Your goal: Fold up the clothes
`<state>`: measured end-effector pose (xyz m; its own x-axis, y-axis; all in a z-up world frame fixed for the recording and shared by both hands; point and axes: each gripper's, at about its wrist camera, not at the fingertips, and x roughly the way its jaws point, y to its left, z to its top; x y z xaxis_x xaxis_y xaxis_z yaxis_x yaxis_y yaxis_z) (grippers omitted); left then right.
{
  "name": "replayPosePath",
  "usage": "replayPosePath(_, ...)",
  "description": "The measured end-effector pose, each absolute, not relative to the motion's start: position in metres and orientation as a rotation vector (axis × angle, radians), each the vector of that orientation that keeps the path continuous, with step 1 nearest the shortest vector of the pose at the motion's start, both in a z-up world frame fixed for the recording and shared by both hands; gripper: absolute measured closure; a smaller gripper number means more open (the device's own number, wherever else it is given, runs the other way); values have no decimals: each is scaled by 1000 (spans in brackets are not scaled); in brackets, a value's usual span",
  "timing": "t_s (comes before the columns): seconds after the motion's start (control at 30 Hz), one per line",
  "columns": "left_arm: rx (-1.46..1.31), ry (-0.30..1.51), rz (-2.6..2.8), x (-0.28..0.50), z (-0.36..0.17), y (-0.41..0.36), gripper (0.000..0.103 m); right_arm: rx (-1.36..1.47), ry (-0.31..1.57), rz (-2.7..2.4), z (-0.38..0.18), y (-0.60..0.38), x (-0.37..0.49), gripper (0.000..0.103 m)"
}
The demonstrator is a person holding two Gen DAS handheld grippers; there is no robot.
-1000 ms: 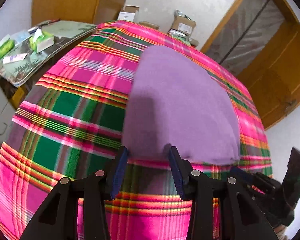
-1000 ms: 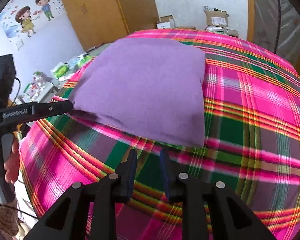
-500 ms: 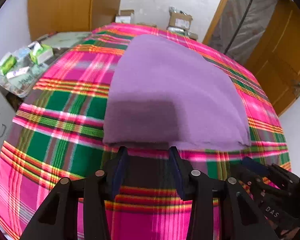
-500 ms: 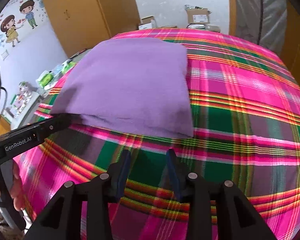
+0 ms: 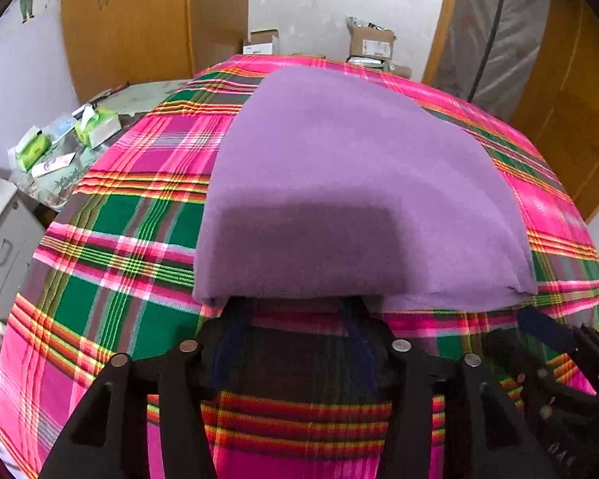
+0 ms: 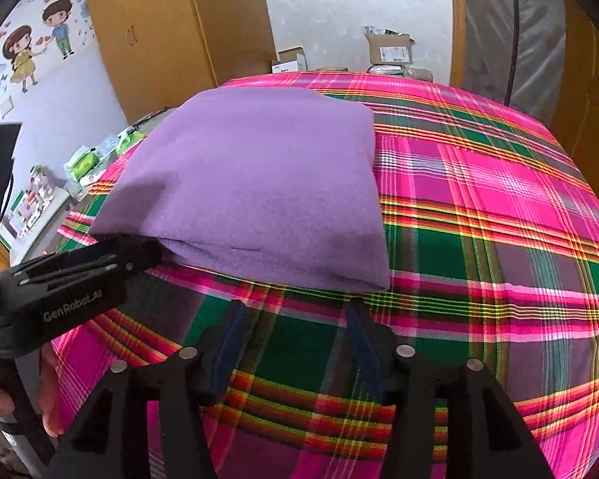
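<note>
Both hand-held grippers, left point(image 5: 295, 311) and right point(image 6: 295, 313), opening wide, nothing between them, nearing the purple cloth point(image 5: 351, 195); risking pinching the plaid bedspread point(image 6: 479, 207) underneath.

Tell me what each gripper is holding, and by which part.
Nothing is held. The left gripper and the right gripper both stand open at the near edge of the folded purple cloth, having just opened.

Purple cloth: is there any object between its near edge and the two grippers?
Nothing visible. Only bare plaid sheet lies between the open right gripper and the purple cloth. The left gripper, its jaws just opened wider, already has its fingertips at the cloth's near edge.
</note>
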<state>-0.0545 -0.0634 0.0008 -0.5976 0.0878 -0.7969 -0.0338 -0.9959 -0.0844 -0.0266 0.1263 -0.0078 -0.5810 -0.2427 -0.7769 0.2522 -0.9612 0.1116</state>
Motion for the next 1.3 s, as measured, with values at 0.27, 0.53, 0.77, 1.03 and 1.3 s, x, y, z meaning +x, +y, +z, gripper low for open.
replayPosePath(0.27, -1343, -14, 2769, -58, -2, -58, 41, 1265, 62, -2604, -12, 125, -38, 41)
replayPosePath(0.53, -1320, -23, 2786, -59, -3, -56, 37, 1297, 70, -2674, -12, 135, -46, 41)
replayPosePath(0.77, -1325, -22, 2794, -59, -3, -54, 36, 1311, 94, -2679, -13, 132, -47, 34)
replayPosePath(1.03, -1324, -27, 2792, -59, -4, -55, 36, 1311, 97, -2680, -13, 129, -41, 33)
replayPosePath(1.3, -1324, -30, 2788, -59, -4, -55, 35, 1316, 101, -2693, -13, 131, -41, 33)
